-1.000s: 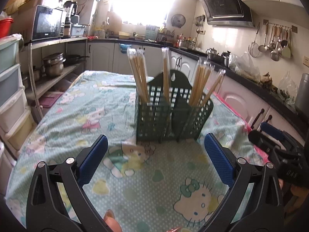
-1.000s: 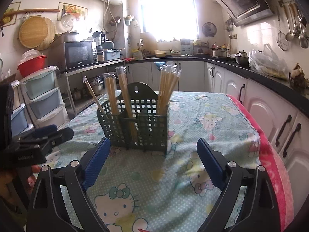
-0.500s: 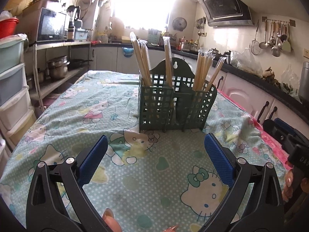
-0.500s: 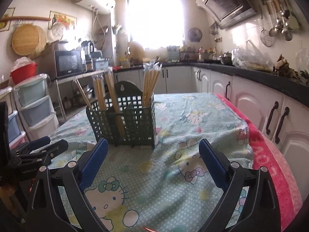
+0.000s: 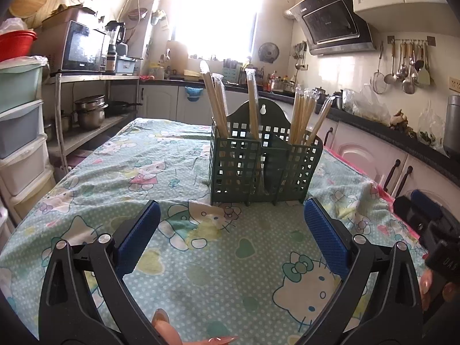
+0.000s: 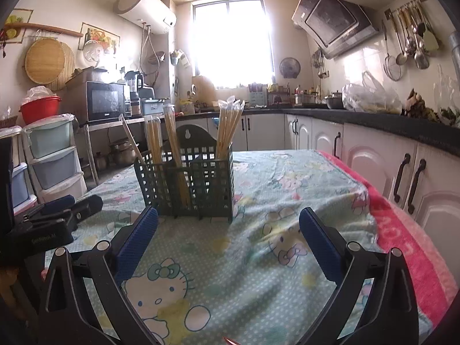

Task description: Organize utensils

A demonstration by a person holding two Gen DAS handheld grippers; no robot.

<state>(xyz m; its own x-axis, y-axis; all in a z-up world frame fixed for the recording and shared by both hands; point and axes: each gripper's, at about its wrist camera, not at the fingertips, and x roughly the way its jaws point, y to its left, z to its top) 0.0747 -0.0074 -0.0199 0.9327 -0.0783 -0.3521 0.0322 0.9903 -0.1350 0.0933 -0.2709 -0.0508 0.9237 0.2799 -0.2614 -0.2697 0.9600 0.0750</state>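
Note:
A dark green lattice utensil holder (image 5: 263, 166) stands upright on the table, and it also shows in the right wrist view (image 6: 188, 184). Wrapped wooden chopsticks (image 5: 302, 118) stand in its compartments in several bundles (image 6: 227, 126). My left gripper (image 5: 230, 224) is open and empty, low over the cloth, a short way in front of the holder. My right gripper (image 6: 228, 230) is open and empty, in front of the holder and slightly to its right. Each gripper shows at the edge of the other's view.
The table wears a light green cartoon-cat cloth (image 5: 184, 244) with a pink towel edge (image 6: 408, 230) on the right. White cabinets (image 6: 402, 172) run along the right. Plastic drawers (image 5: 20, 132) and a shelf with pots (image 5: 89, 112) stand left.
Both grippers have drawn back and dropped lower, so the holder looks smaller and farther. Both stay open and empty. The holder and chopsticks have not moved.

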